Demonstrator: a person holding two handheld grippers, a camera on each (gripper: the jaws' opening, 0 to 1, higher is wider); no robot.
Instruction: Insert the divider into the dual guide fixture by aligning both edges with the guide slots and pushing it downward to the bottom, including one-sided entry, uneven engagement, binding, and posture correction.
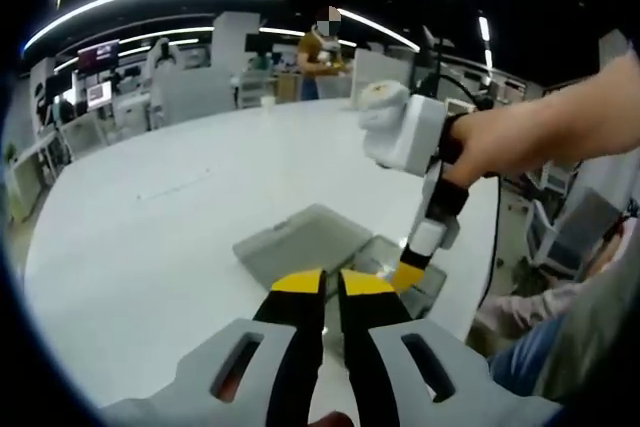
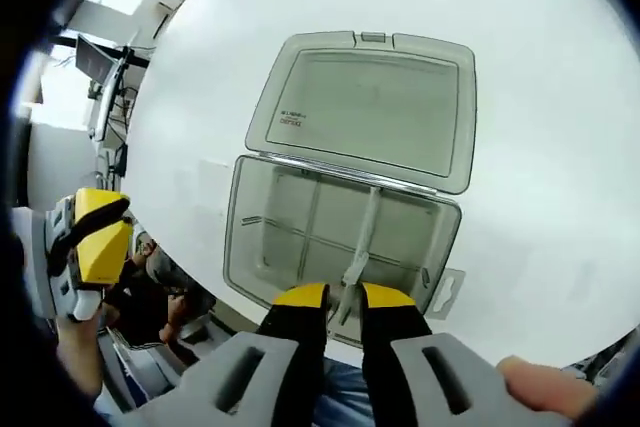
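Note:
A clear plastic box (image 2: 250, 247) lies open near the white table's edge, its lid (image 2: 370, 107) folded back flat. Fixed ribs split the box into compartments. The whitish divider (image 2: 362, 232) runs from the far wall toward me, slightly slanted, and sits in the box. My right gripper (image 2: 344, 297) closes on the divider's near end, jaws close on either side. In the left gripper view the right gripper (image 1: 408, 275) points down into the box (image 1: 385, 257), held by a hand. My left gripper (image 1: 332, 285) hovers just short of the box, shut with nothing in it, beside the lid (image 1: 305, 239).
The round white table (image 1: 170, 207) stretches far and left of the box. Its edge (image 1: 470, 287) runs close behind the box, with a seated person's legs (image 1: 530, 357) beyond. Desks, chairs and screens stand in the background.

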